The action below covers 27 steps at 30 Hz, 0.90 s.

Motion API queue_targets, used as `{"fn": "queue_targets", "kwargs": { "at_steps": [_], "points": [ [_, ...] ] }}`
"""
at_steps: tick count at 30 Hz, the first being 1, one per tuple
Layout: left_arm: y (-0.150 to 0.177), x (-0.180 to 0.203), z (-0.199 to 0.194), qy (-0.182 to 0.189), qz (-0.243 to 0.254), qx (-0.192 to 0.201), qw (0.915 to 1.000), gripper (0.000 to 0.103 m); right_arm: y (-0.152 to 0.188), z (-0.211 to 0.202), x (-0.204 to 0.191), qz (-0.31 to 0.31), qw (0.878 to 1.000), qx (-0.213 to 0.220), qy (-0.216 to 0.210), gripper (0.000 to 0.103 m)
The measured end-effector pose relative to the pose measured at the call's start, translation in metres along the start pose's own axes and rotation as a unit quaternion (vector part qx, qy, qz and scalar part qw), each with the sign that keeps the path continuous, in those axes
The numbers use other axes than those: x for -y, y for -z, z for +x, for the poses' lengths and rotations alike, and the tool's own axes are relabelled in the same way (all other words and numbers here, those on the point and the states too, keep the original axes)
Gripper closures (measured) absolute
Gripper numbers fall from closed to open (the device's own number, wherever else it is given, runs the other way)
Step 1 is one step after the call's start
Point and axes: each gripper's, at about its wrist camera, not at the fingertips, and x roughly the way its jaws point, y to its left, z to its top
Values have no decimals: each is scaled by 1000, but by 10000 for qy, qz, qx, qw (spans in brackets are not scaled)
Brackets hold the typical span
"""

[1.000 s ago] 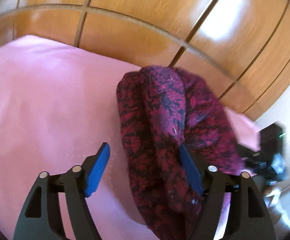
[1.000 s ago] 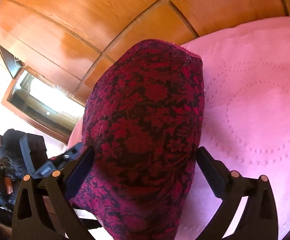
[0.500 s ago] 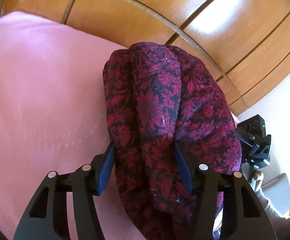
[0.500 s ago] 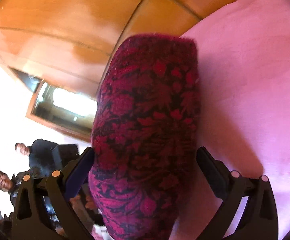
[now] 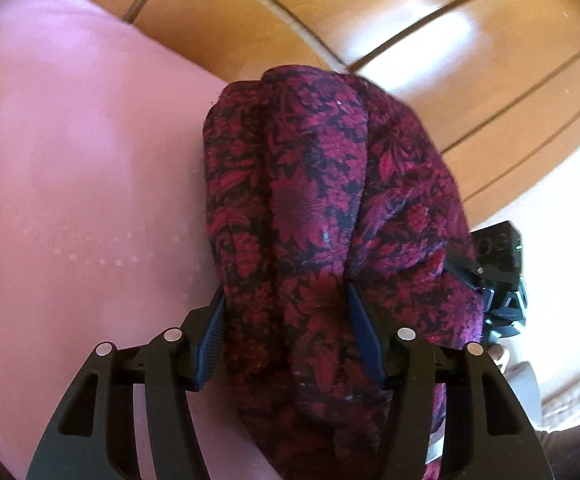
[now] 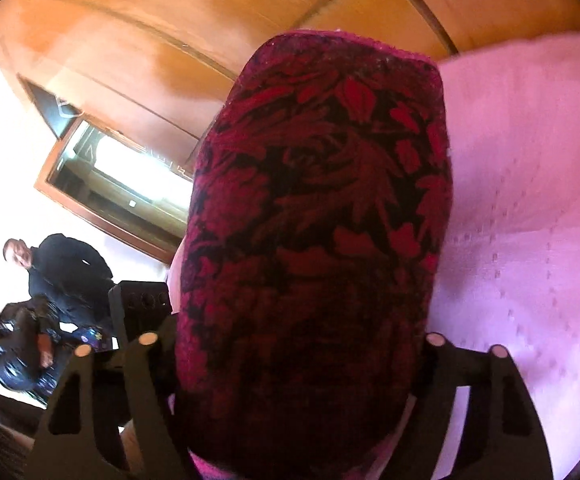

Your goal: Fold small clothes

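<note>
Both tongs have hold of the same garment, a dark red and black floral-print cloth [image 5: 330, 216], and it hangs bunched in the air above the pink bedspread [image 5: 69, 168] rather than lying on it. The left tongs [image 5: 285, 320] have their blue pads [image 5: 211, 332] closed in against a thick gather of the fabric, one pad on each side, so the grip looks firm. The right tongs [image 6: 302, 344] have the cloth [image 6: 322, 208] filling the whole gap between their arms; the fingertips are buried under it, so I cannot tell how tightly they are shut, only that the fabric sits between them. Wooden wardrobe panels [image 5: 390, 20] stand behind the bed, and two people [image 6: 49, 272] sit off to the left in the right-hand view. To my eye this is the lift-and-carry stage, with the piece raised but not spread. Next it needs drawing apart and laying flat on the bedspread, edges square, before any fold.
</note>
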Motion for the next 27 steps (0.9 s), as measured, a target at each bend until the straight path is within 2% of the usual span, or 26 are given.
{"fn": "queue_targets", "kwargs": {
  "at_steps": [3, 6, 10, 13, 17, 20, 23, 25, 26, 27],
  "points": [
    [3, 23, 3, 231, 248, -5, 9994, 50, 12, -26, -16, -143, 9995, 282, 34, 31],
    [3, 54, 22, 502, 478, -156, 9975, 50, 25, -73, -15, -124, 9977, 656, 122, 32],
    [-5, 116, 75, 794, 939, -491, 9912, 50, 36, -141, 4, 39, 9917, 1235, 364, 32],
    [-12, 178, 130, 1010, 1397, -826, 9816, 50, 43, -207, 25, 210, 9810, 1823, 635, 32],
    [-15, 249, 199, 1120, 1883, -1244, 9677, 50, 54, -279, 61, 465, 9654, 2371, 982, 32],
    [-5, 293, 249, 1005, 2166, -1575, 9582, 51, 66, -322, 97, 796, 9519, 2645, 1329, 32],
    [24, 324, 299, 555, 2550, -2093, 9424, 57, 86, -346, 132, 1158, 9388, 2733, 1747, 30],
    [44, 329, 326, 149, 2815, -2378, 9295, 58, 102, -348, 155, 1381, 9333, 2568, 2097, 21],
    [53, 330, 331, 75, 2907, -2391, 9265, 58, 109, -346, 164, 1486, 9304, 2472, 2261, 18],
    [60, 331, 331, 111, 2896, -2354, 9277, 58, 118, -346, 173, 1629, 9278, 2441, 2305, 11]
  ]
}}
